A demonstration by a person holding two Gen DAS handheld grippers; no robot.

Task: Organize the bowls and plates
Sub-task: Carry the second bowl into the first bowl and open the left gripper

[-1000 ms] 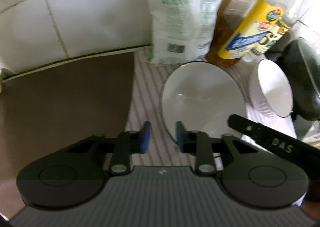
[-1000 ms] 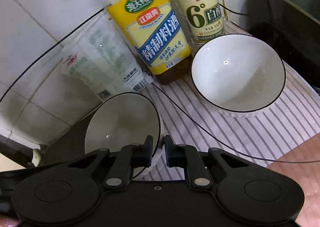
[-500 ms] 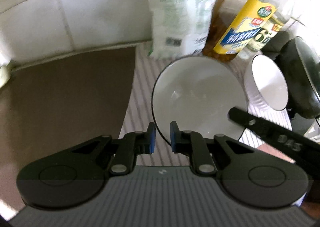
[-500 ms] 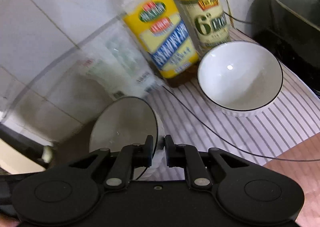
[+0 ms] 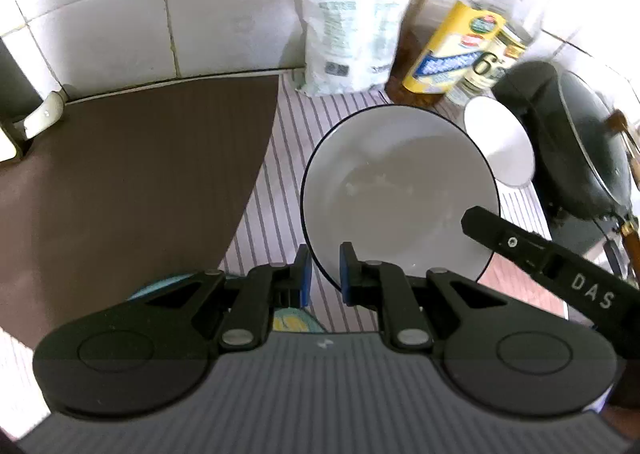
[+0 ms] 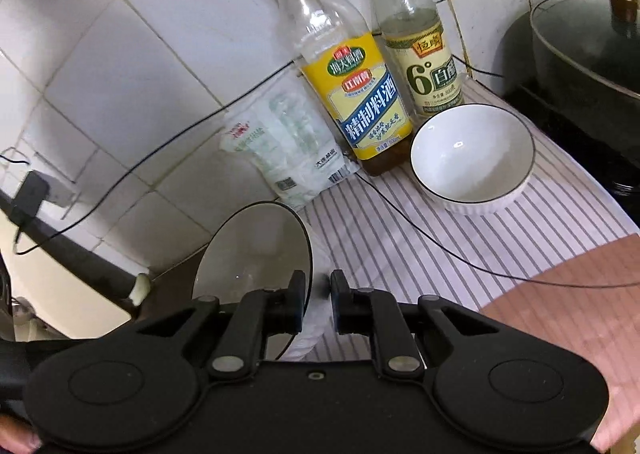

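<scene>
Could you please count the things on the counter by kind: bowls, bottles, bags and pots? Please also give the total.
Bowls: 2, the held bowl and the standing bowl
Bottles: 2, the yellow-label bottle and the beige-label bottle
Bags: 1, the white bag
Pots: 1, the dark pot
Total: 6

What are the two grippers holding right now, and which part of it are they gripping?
Both hold the same bowl by its rim: the left gripper pinches the near edge, and the right gripper pinches the wall on the opposite side.
</scene>
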